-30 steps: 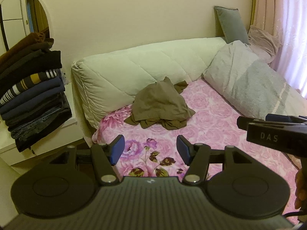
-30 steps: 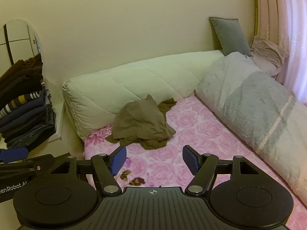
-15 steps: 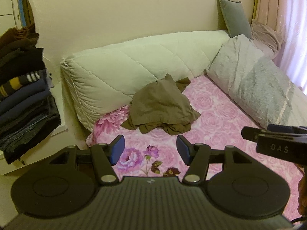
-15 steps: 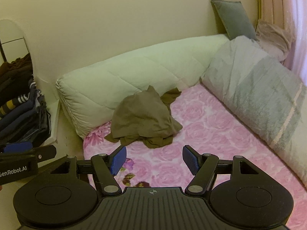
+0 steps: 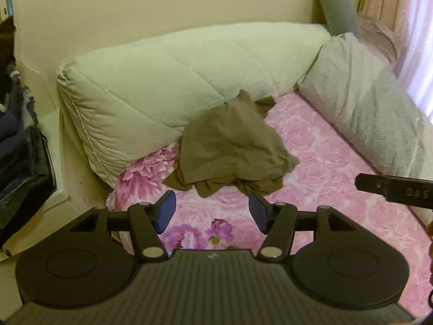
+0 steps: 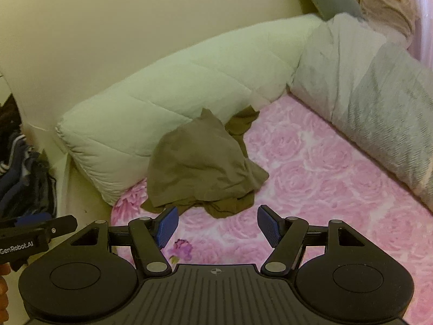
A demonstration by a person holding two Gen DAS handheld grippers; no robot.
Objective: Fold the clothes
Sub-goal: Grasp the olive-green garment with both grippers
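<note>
Two grippers, left and right, gape empty; I should pinch the crumpled olive garment's near hem, probably layered, ahead.

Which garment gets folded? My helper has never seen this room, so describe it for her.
Find the bed with the pink rose sheet. Against the long pale green cushion lies a crumpled heap, the olive-brown garment. It is the only loose, unfolded clothing on the bed.
</note>
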